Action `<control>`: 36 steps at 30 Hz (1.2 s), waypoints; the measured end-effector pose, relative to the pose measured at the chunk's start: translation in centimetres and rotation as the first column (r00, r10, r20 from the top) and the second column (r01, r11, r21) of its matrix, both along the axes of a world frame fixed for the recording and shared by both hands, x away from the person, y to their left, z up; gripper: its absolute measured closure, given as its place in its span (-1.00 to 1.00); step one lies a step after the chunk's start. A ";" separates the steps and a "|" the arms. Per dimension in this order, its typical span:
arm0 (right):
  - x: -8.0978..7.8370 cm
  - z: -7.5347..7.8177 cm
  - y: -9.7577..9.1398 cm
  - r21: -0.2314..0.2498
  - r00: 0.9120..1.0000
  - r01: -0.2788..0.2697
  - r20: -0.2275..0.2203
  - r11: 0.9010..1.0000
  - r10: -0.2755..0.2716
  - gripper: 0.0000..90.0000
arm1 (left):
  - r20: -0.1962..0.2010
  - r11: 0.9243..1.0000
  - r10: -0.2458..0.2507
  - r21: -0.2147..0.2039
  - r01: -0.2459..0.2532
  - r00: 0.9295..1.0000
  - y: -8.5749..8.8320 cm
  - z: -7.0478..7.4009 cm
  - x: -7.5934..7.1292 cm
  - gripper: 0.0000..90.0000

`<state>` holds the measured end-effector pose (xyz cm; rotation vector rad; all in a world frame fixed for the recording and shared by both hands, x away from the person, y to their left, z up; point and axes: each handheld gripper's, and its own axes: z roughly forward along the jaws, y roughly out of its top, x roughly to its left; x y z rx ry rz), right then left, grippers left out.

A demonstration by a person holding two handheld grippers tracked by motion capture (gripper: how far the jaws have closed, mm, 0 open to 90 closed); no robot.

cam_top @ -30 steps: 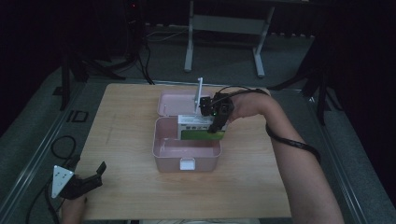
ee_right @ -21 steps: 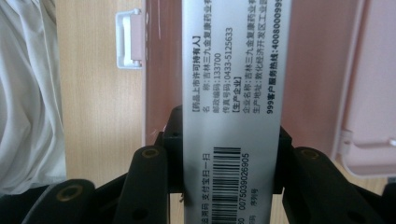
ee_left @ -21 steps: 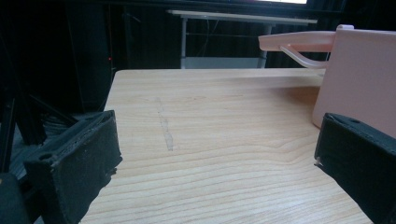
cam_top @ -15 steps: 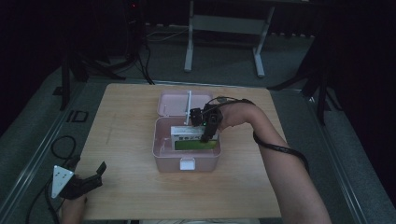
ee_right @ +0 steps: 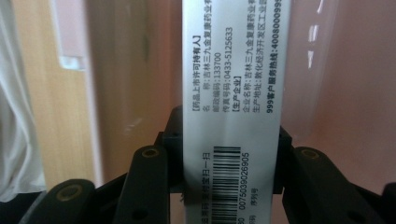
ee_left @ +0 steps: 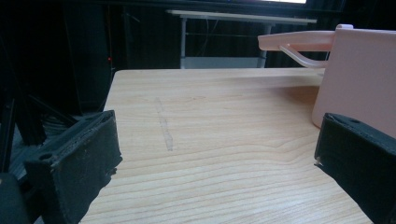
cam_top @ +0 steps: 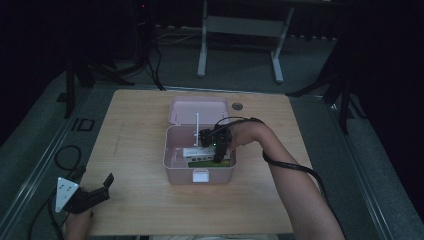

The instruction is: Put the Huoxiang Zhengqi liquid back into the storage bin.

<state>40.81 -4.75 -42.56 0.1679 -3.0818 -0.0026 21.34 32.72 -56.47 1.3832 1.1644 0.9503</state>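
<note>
jaws: two black padded jaws rise from the bottom corners, one at the left, one at the right, set wide apart with nothing between them
left gripper [ee_left: 219,177]: open, low over the table, aimed level across it
table [ee_left: 210,116]: light wood with visible grain, a faint pale streak running across its middle
box [ee_left: 359,79]: pink, on the table at the right, just beyond the right jaw; whether they touch is unclear
lid [ee_left: 299,41]: pink, tipped back, jutting out leftward above the box's wall
background: dark, with a pale desk frame [ee_left: 233,28] beyond the table's far edge

Right claw [cam_top: 218,159] (w/ medicine box [ee_right: 232,112]) lowered into pink bin [cam_top: 172,159]; moved nearer.
</note>
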 end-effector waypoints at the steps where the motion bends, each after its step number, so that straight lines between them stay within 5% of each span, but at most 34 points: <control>1: 0.0 0.0 0.0 0.000 1.000 0.000 0.000 1.000 0.000 0.41 | 0.000 1.000 0.000 0.000 0.000 1.000 0.0 0.0 0.0 -1.00; 5: 0.0 -0.9 0.2 0.013 1.000 0.001 -0.025 1.000 0.000 0.41 | -0.001 1.000 -0.001 0.001 0.001 1.000 0.0 0.0 0.0 -0.99; 14: 0.0 -3.2 0.3 -0.064 1.000 -0.019 -0.016 0.998 0.018 0.40 | 0.000 1.000 -0.001 0.001 0.001 1.000 0.0 0.0 0.0 -0.99; 24: 0.2 -4.3 -0.1 -0.076 0.999 -0.004 -0.039 0.997 0.001 0.35 | 0.000 1.000 -0.002 0.001 0.002 1.000 0.0 0.0 0.0 -0.99; 36: 0.0 -1.1 -0.6 -0.055 1.000 0.009 -0.021 0.998 -0.010 0.20 | 0.000 1.000 -0.001 0.002 0.001 1.000 0.0 0.0 0.0 -0.99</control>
